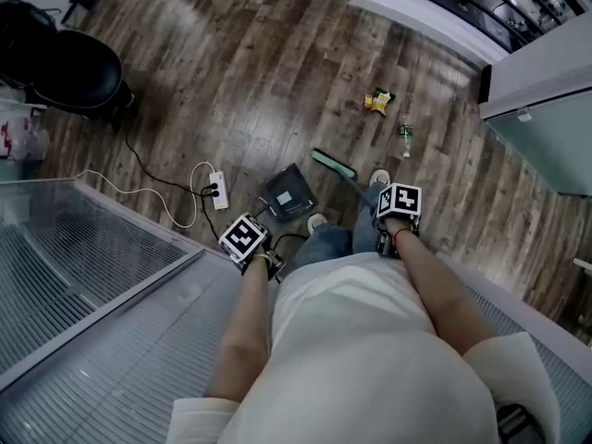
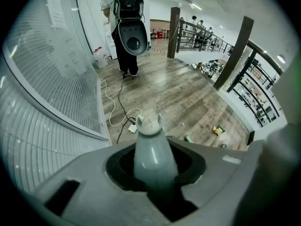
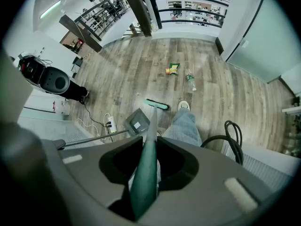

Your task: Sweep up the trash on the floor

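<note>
The wood floor (image 1: 231, 81) is what I have to work across, and I place everything on it from the broom head (image 1: 333, 164).

The dustpan (image 1: 287, 195) sits just beside the broom head, on the side towards the power strip (image 1: 218, 191). Its mouth seems to face the broom.

The trash lies beyond the broom head, away from the person's shoes. The bottle (image 1: 405, 137) is nearer. The yellow-green wrapper (image 1: 377, 101) is farther out, and the two are apart from each other. The bottle's long axis points roughly away from the feet, so I judge a sweep across it would roll it.

The right gripper (image 3: 148, 166) is on the trash side. Its jaws are clamped on the green broom handle (image 3: 146, 173). The left gripper (image 2: 153, 171) has its jaws closed round the grey dustpan handle (image 2: 150, 147).

The next move depends on getting the broom head past the bottle and drawing it back towards the dustpan.

The head view shows only the marker cubes, never the jaws. The right gripper view shows the broom handle running down to the broom head, with the trash straight ahead. The left gripper view shows the trash small and off to its right.
</note>
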The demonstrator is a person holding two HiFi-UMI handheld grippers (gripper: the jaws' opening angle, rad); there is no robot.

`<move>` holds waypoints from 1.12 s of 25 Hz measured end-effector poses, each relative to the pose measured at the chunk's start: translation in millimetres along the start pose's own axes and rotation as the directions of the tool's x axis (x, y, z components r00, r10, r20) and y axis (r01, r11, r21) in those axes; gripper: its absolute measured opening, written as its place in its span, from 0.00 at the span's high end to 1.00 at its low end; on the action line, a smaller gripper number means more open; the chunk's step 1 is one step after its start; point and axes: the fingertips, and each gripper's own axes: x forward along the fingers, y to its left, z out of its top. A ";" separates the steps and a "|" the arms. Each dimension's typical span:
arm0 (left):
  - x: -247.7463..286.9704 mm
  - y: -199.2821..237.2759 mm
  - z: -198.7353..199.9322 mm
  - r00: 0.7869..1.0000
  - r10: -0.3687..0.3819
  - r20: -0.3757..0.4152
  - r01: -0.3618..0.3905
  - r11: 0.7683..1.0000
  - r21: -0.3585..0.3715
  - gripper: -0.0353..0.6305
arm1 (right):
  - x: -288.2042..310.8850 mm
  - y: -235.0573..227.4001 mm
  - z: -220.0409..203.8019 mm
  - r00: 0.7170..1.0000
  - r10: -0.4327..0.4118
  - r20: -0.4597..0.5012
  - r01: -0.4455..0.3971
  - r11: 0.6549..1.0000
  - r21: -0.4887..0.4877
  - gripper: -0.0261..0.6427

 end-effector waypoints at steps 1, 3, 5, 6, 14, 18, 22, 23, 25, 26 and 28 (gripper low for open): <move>0.3 -0.1 -0.6 1.000 0.000 0.000 0.000 1.000 0.000 0.80 | 0.5 0.2 -0.5 1.000 0.000 0.000 0.000 1.000 0.001 0.81; 0.5 -0.5 -2.5 1.000 -0.001 -0.002 0.001 1.000 -0.001 0.80 | 1.5 -0.3 -1.4 1.000 0.005 0.001 -0.005 1.000 0.012 0.81; 2.9 -0.4 -3.8 1.000 -0.007 -0.004 0.007 1.000 -0.003 0.80 | 1.8 -0.7 -1.4 1.000 0.013 0.001 -0.013 1.000 0.028 0.81; 5.2 -0.2 -4.2 1.000 -0.012 -0.004 0.012 1.000 -0.005 0.80 | 1.6 -0.4 -0.9 1.000 0.015 0.000 -0.015 0.999 0.034 0.81; 4.2 -0.5 -1.5 1.000 -0.018 -0.008 0.018 1.000 -0.005 0.79 | 1.0 5.5 6.3 1.000 0.030 -0.007 -0.029 0.996 0.085 0.81; -0.7 0.4 0.9 1.000 -0.023 -0.004 0.023 1.000 -0.014 0.79 | -5.3 10.5 13.8 0.997 0.079 0.007 -0.078 0.971 0.226 0.81; 5.4 9.3 -0.9 1.000 -0.020 -0.003 0.020 1.000 -0.021 0.81 | -7.2 16.5 20.9 0.996 0.088 0.033 -0.094 0.956 0.277 0.81; 4.3 12.1 -0.3 1.000 -0.016 -0.004 0.016 1.000 -0.026 0.81 | -7.6 18.0 22.5 0.995 0.087 0.040 -0.094 0.956 0.277 0.81; 2.4 15.9 1.4 1.000 -0.014 -0.006 0.014 0.999 -0.042 0.82 | -10.1 20.6 26.9 0.995 0.087 0.055 -0.099 0.956 0.278 0.81; 2.1 17.2 2.2 1.000 -0.016 -0.007 0.016 0.999 -0.052 0.82 | -12.3 21.9 29.7 0.994 0.089 0.061 -0.103 0.954 0.281 0.81; 1.7 19.4 4.3 1.000 -0.024 -0.009 0.023 0.997 -0.071 0.82 | -16.9 25.5 35.9 0.992 0.099 0.075 -0.116 0.951 0.286 0.81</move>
